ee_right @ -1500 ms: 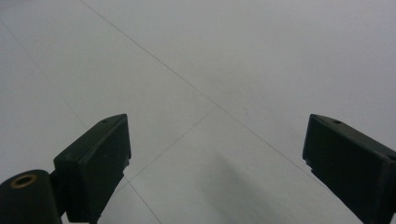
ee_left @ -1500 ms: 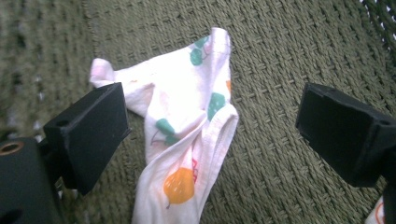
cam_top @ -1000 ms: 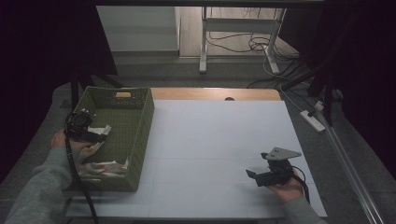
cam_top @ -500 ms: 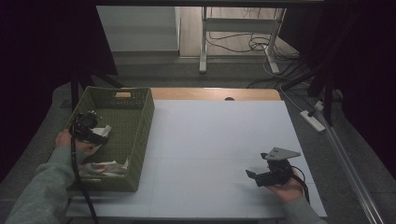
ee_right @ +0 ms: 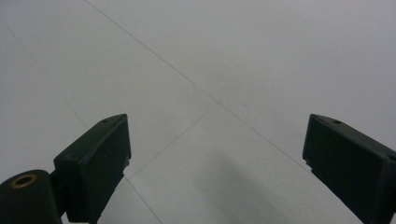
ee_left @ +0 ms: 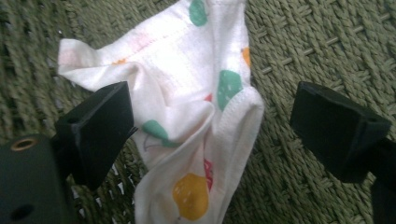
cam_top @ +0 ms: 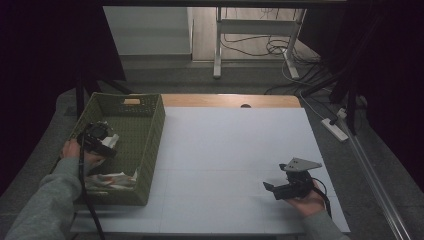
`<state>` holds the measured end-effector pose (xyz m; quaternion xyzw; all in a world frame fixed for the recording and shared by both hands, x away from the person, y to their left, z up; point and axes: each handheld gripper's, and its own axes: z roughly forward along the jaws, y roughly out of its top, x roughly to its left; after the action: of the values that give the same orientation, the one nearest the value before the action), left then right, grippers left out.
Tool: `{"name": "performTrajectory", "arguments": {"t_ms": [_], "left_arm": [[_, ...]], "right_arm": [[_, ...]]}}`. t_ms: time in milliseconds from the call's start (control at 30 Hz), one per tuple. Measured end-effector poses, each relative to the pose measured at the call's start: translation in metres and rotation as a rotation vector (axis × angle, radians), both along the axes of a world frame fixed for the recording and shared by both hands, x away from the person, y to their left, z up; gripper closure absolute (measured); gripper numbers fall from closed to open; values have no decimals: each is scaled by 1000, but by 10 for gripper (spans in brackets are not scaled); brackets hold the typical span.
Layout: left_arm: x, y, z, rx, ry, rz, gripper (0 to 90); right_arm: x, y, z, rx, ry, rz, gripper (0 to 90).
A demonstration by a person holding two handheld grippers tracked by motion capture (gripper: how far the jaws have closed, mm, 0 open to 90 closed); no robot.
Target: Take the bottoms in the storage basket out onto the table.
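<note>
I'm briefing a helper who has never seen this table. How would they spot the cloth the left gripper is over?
Start at the green woven basket on the table's left side. Inside it, between the open jaws of the left gripper, lies a crumpled white cloth with green, yellow and red spots.

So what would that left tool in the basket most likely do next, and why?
Probably lower a little and close on the spotted white cloth. The left tool hangs open inside the green woven basket, its jaws either side of the bunched cloth but not yet pinching it. The right tool waits open over the bare white table.
</note>
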<state>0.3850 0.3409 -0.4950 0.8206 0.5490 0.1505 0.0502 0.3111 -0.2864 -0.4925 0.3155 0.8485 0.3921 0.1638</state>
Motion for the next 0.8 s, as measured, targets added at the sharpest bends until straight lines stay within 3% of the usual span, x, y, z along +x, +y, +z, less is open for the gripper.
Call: {"name": "performTrajectory", "arguments": {"t_ms": [100, 300, 467, 600, 800], "left_arm": [[1, -1, -3, 27, 25, -1, 141], [2, -1, -6, 53, 35, 12, 168], [4, -2, -10, 100, 57, 26, 194], [4, -1, -13, 74, 67, 38, 213], [4, 1, -15, 114, 73, 63, 336]], "right_arm": [[0, 0, 0, -2, 1, 1, 79], [-1, 1, 0, -4, -2, 1, 80], [-1, 0, 1, -3, -3, 0, 80], [-1, 0, 1, -3, -4, 1, 80], [-1, 0, 1, -4, -6, 0, 80]]}}
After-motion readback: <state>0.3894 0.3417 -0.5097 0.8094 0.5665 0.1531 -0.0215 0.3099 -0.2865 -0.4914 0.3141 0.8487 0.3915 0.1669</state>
